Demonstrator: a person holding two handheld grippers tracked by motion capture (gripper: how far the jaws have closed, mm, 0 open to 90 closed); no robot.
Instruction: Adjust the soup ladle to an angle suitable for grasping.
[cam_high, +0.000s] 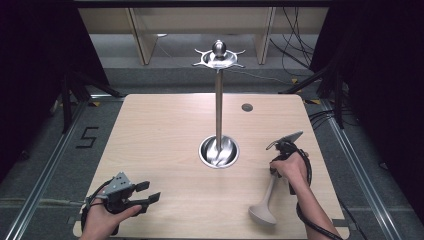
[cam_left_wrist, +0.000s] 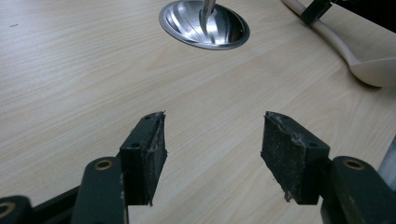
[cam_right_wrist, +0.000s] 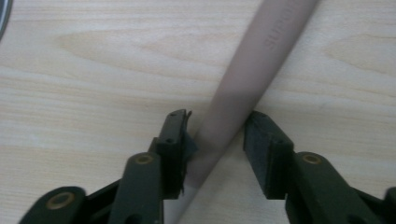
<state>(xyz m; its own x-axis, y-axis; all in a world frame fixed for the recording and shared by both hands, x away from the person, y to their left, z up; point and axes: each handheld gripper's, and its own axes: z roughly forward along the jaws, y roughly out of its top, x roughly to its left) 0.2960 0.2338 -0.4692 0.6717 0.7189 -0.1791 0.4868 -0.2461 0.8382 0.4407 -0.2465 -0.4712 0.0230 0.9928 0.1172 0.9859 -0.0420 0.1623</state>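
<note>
Figure: Right gripper (cam_right_wrist: 215, 140) straddling the handle of a ladle (cam_high: 267, 200) on the tabletop (cam_high: 165, 130); left gripper (cam_left_wrist: 212, 144) idle.

I see the ladle lying flat at the near right of the tabletop, bowl toward me, handle running up between my right jaws. They sit either side of the handle; whether they are clamped I cannot tell, since one pad touches while the other looks just clear. The pale, matte ladle reads as stiff, light plastic, and I judge the round handle may roll or slip, so I would grip mid-handle, away from the heavier bowl. My left jaws stand wide apart over bare wood at the near left. The steel stand (cam_high: 218, 100) rises from a dished base (cam_high: 218, 151) holding nothing but its pole; its top hooks carry nothing.
</note>
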